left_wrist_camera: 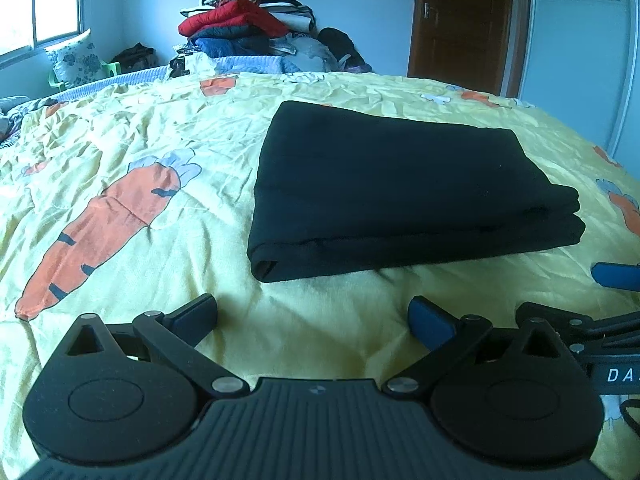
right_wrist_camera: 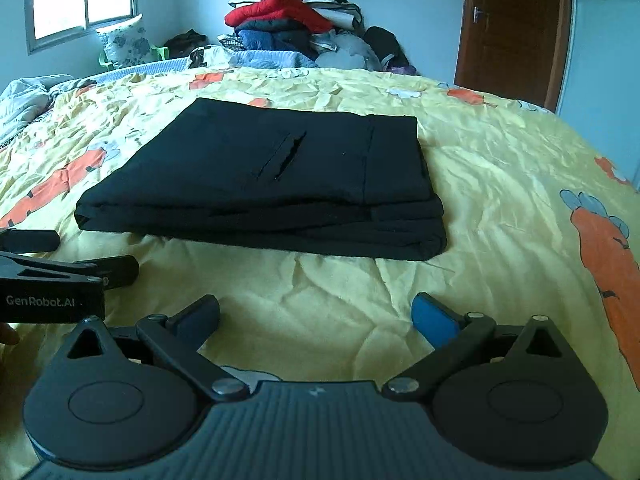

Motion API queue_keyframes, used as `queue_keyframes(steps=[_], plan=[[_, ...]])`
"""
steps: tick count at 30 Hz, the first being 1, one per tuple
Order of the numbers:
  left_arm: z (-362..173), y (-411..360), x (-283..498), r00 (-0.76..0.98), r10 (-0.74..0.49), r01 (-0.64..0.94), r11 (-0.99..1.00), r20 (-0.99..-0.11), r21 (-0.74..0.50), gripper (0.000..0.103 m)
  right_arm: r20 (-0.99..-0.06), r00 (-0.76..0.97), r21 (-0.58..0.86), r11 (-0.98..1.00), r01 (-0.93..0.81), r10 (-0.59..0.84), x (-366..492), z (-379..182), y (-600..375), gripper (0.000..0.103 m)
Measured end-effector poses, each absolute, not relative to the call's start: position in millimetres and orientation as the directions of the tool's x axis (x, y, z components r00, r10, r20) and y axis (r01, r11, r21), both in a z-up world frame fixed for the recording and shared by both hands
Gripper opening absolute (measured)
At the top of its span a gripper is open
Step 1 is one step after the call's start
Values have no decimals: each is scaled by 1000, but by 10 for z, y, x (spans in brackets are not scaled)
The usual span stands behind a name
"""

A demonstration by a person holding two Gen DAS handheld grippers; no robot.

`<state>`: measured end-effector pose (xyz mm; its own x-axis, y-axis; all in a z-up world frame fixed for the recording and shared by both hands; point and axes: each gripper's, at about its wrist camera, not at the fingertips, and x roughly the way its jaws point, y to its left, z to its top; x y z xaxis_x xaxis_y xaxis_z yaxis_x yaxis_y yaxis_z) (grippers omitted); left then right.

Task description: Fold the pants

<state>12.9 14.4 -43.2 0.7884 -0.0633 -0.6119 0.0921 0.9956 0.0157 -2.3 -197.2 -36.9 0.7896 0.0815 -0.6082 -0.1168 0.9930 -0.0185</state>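
Observation:
The black pants (left_wrist_camera: 392, 188) lie folded into a flat stack of layers on the yellow carrot-print bedspread (left_wrist_camera: 140, 152). In the right wrist view the pants (right_wrist_camera: 280, 184) show a slit pocket on top. My left gripper (left_wrist_camera: 314, 318) hovers open over bare sheet, just short of the stack's near edge, with nothing between its fingers. My right gripper (right_wrist_camera: 316, 318) is also open and holds nothing, a little back from the stack. The right gripper's blue fingertip (left_wrist_camera: 616, 276) shows at the left view's right edge; the left gripper (right_wrist_camera: 60, 256) appears at the right view's left edge.
A tall pile of clothes and quilts (left_wrist_camera: 248, 20) stands beyond the bed's far edge. A brown door (left_wrist_camera: 468, 20) is at the back right, a window (left_wrist_camera: 40, 4) and a patterned pillow (left_wrist_camera: 74, 58) at the back left. Rumpled bedding (right_wrist_camera: 24, 100) lies at far left.

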Motion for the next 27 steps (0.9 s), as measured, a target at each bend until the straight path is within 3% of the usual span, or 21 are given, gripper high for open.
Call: queue_keyframes(steps=[27], plan=[[-437, 144, 117, 788, -50, 79, 997, -613, 20, 103, -603, 788, -17, 986, -165, 121, -44, -385, -1870, 103]])
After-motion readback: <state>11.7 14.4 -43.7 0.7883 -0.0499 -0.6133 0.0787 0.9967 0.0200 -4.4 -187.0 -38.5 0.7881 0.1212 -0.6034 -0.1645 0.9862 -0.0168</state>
